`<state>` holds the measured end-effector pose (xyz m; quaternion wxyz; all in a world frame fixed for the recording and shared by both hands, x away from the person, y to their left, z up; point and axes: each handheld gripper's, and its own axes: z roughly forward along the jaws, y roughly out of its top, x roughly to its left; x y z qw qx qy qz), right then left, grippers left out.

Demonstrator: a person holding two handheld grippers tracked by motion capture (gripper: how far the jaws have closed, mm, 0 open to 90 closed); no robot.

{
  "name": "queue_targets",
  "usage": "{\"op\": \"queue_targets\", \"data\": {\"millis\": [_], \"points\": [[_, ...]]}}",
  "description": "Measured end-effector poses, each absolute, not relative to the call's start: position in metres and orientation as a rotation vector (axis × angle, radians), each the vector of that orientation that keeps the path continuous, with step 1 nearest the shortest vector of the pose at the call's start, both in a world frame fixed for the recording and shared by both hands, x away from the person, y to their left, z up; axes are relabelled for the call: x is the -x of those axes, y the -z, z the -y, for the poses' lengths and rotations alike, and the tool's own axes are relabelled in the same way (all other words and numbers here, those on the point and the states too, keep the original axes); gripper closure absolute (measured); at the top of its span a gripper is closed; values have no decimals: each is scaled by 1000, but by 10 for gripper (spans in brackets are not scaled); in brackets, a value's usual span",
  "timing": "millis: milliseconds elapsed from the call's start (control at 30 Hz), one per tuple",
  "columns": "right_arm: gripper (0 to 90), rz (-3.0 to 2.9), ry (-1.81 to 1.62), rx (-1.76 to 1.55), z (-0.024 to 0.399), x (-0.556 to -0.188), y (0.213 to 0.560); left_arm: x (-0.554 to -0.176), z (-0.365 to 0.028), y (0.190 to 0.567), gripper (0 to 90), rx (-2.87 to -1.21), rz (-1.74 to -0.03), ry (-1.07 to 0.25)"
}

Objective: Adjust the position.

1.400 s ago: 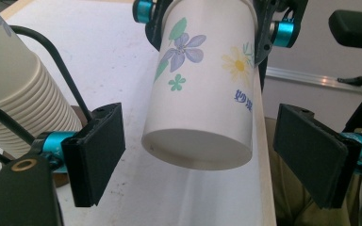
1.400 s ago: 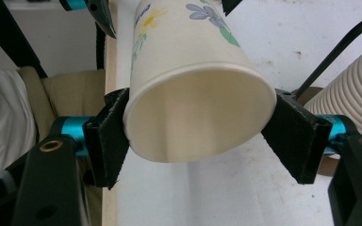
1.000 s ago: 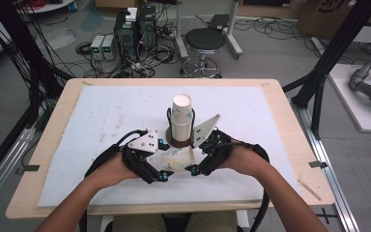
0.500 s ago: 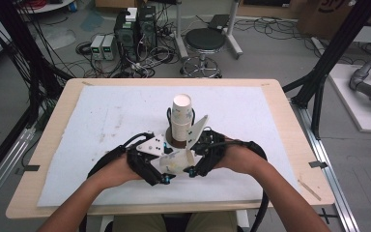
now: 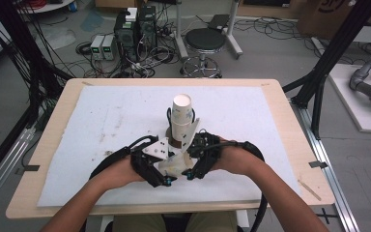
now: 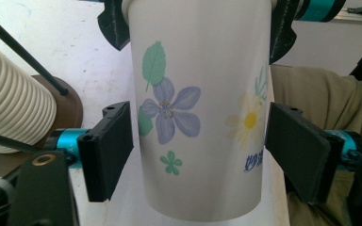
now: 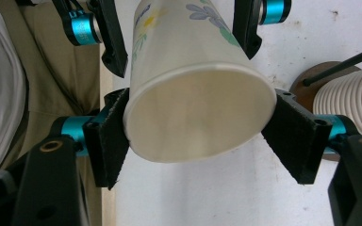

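A white paper cup (image 5: pixel 174 164) printed with flowers lies sideways between my two grippers near the table's front. My left gripper (image 5: pixel 166 170) is shut on its narrow base end (image 6: pixel 202 94), pads against both sides. My right gripper (image 5: pixel 188 164) is shut on the wide rim end (image 7: pixel 198 117), whose mouth faces its camera. Each gripper's jaws appear beyond the cup in the other's view. A tall stack of ribbed white cups (image 5: pixel 181 113) stands on a brown round base (image 5: pixel 174 141) with thin black rods, just behind the grippers.
A white mat (image 5: pixel 101 121) covers the wooden table (image 5: pixel 53 145). The person's forearms reach in over the front edge, and trousers show below it. On the floor beyond the far edge are a stool (image 5: pixel 204 43) and electronics with cables (image 5: pixel 135 29).
Both hands have drawn slightly closer together, the right gripper shifting left toward the stack. The cup stays held between them.
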<state>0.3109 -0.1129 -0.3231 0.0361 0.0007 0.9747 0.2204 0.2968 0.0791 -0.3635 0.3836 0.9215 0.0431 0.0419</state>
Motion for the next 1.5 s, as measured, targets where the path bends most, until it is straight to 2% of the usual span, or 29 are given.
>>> {"op": "queue_targets", "data": {"millis": [233, 700, 867, 1067, 1500], "points": [[283, -3003, -647, 4, 110, -310, 325, -298, -76, 365, 329, -2368, -102, -94], [283, -3001, -707, -21, 113, -311, 328, -300, -77, 369, 353, -2353, -122, -71], [220, -2968, -862, -68, 119, -313, 325, -303, -85, 373, 349, -2279, -174, -41], [215, -2906, -1097, -163, 138, -315, 317, -305, -101, 379, 340, -2180, -223, -28], [215, -2726, -1385, -396, 187, -314, 329, -301, -140, 399, 341, -1951, -330, -142]]}}
